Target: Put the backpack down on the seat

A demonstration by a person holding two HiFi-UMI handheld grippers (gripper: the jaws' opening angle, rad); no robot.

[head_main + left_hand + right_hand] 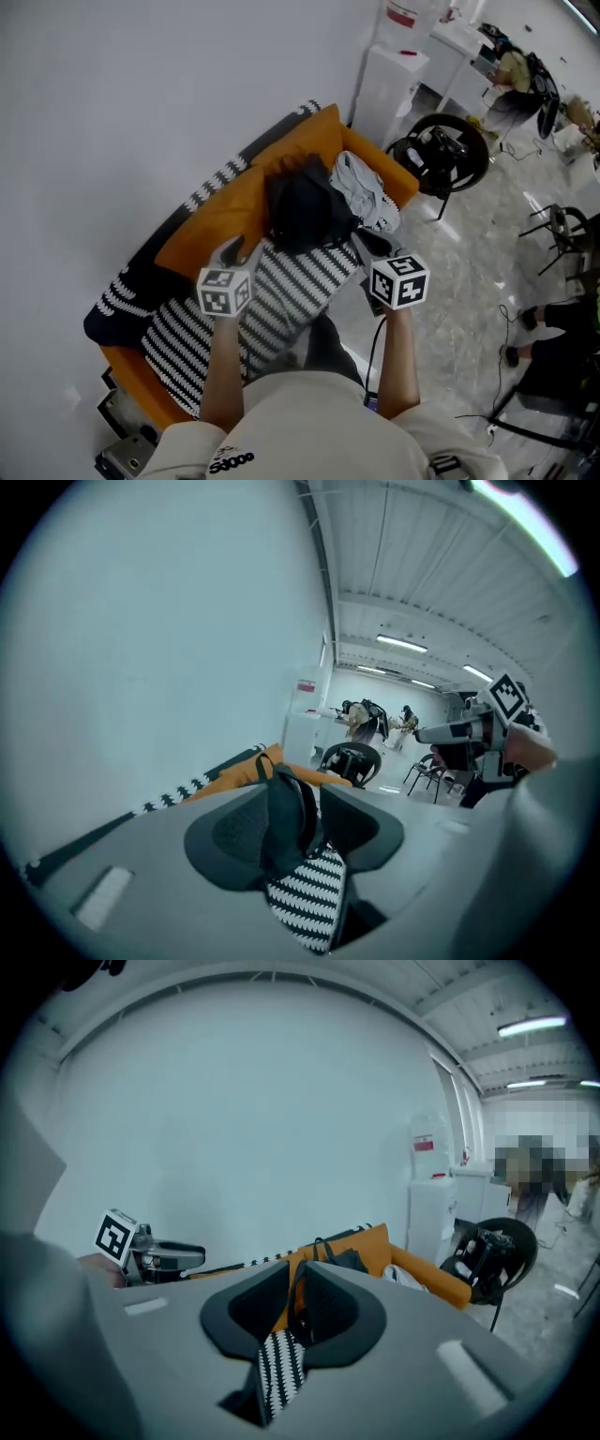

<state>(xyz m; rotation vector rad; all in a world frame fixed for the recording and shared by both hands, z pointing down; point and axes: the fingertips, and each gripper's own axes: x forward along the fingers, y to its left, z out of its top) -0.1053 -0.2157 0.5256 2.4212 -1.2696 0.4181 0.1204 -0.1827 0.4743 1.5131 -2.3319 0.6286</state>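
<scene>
Set-down prob. done: backpack [302,211] at frame centre, on striped seat [300,286], against orange cushion [225,216]. Grips nothing w/ left gripper [298,794], jaws approx. half apart; nothing w/ right gripper [297,1274] either, jaws nearly together, slim gap. Next: just back off, clear of straps. Leans upright-ish, loop handle on top; long axis approx. top-to-bottom of head view.

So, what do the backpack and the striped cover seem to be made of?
The backpack looks like matte black woven synthetic, perhaps nylon: it slumps in soft folds with no shine. The cover seems to be a soft textile, maybe knitted: it drapes loosely and its stripes bend.
</scene>
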